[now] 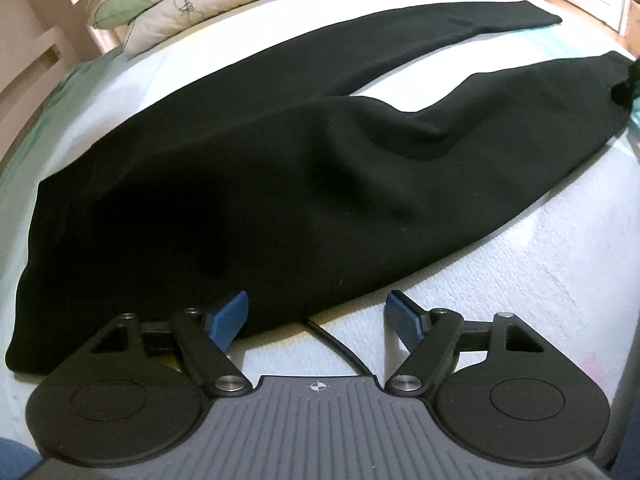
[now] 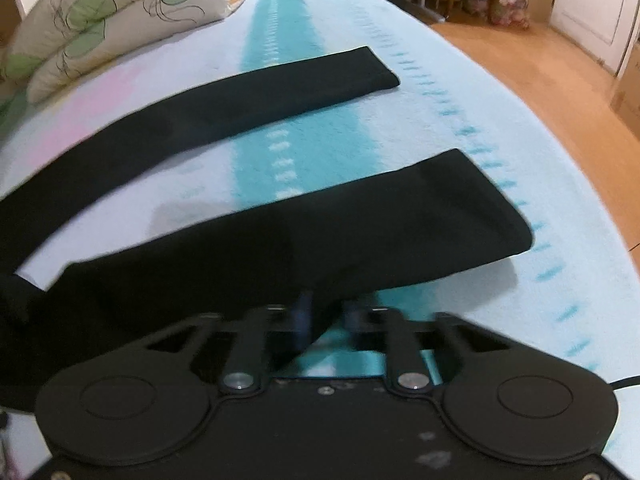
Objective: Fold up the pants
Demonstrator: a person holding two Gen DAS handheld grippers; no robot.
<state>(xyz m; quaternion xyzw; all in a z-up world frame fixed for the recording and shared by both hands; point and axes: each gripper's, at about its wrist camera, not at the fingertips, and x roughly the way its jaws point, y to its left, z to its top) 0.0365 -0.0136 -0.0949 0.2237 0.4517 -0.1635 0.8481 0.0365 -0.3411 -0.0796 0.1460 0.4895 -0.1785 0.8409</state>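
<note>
Right now I see the black pants [image 1: 248, 184] spread flat across the bed [image 1: 520, 280], on a pale blue sheet with a teal stripe, both legs stretched away from the waist and lying apart from each other. My left gripper [image 1: 316, 316] sits at the near hem of the waist end with its jaws spread; the left blue pad [image 1: 228, 316] touches the cloth edge, the right one rests over bare sheet, so nothing is pinched. My right gripper [image 2: 324, 320] has its jaws pressed nearly together on the near edge of the closer pant leg [image 2: 360, 232], a tuck of black fabric between the pads. A floral pillow [image 2: 100, 16] lies at the far side of the bed.
</note>
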